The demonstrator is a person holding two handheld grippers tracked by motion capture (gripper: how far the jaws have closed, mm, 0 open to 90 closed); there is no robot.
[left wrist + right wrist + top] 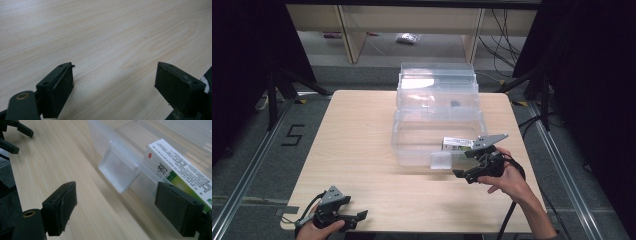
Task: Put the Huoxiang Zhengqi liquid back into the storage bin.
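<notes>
Table [362,150]: pale wood-grain top with rounded corners, matte, filling the middle of the high view

Clear plastic box [437,115]: tiered, see-through, glossy walls with soft rounded edges; stands in the upper centre of the table. A squarish translucent latch tab [441,161] hangs from its near wall; in the right gripper view the tab [120,170] sits at upper centre, frosted and smooth

Carton [458,144]: small rectangular cardboard pack, white with a green band, a red dot and fine black print; seen through the box's near wall at its right end, just beside the latch. In the right gripper view [180,170] it lies at the upper right

Right gripper [469,172]: black, angular, grey three-cornered plate on top; held just right of the latch at centre right of the high view. Jaws spread wide, nothing between them, one pad [178,207] close before the carton

Left gripper [357,217]: lower left of the high view, low over the table's near edge. Jaws spread apart over bare wood, flat dark pads [61,87] holding nothing
</notes>
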